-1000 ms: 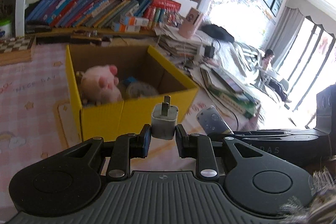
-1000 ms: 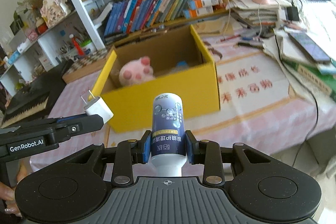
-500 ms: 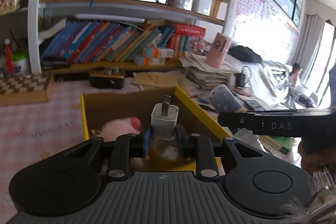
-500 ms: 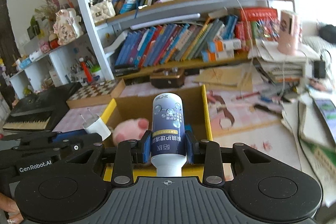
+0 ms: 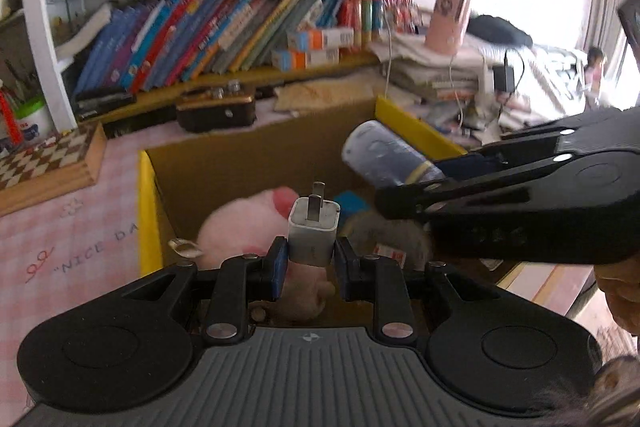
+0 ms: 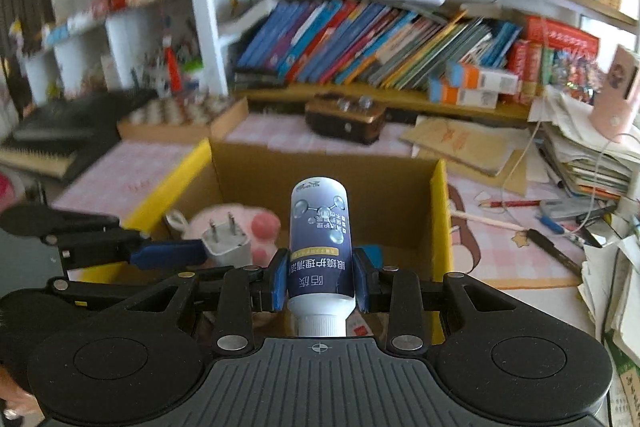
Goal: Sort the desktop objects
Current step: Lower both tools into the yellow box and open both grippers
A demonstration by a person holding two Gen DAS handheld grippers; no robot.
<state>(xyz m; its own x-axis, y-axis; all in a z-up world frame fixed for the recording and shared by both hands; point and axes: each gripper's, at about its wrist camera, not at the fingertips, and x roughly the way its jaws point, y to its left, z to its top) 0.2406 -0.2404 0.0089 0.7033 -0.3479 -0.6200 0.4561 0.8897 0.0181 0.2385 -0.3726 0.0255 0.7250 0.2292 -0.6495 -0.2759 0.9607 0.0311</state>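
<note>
So the white charger plug point(image 5: 313, 231) is pinched low on its body by the left gripper point(image 5: 310, 259), prongs sticking up and away from the camera, and it's hanging right over the open yellow box point(image 5: 149, 195). Gripping it by the flat sides makes sense to me, since that leaves the prongs clear and the block can't twist out.

The right gripper point(image 6: 320, 281) is clamped on the dark blue bottle point(image 6: 320, 243), cap end toward the handle and the rounded bottom pointing forward. It's over the same box, on the side nearer the right wall, while the plug sits toward the box's left side. From the left camera the bottle point(image 5: 390, 159) pokes in above the box's far right corner, and from the right camera you can see the plug point(image 6: 227, 241) just beside the bottle, not touching as far as I can tell.

Inside the box there's already a pink plush toy point(image 5: 240, 227) taking up the left half, plus something blue behind it and some greyish thing on the right that's too blurry to name. My guess is both items are about to get dropped in, and the open spot for the bottle is the right half, away from the plush.

Outside the box, behind it, sits a small dark case point(image 6: 346, 121), then the bookshelf point(image 6: 360, 43) packed with books. To the box's left there's a chessboard point(image 5: 44, 157); to its right, a messy stack of papers point(image 6: 592, 155).
</note>
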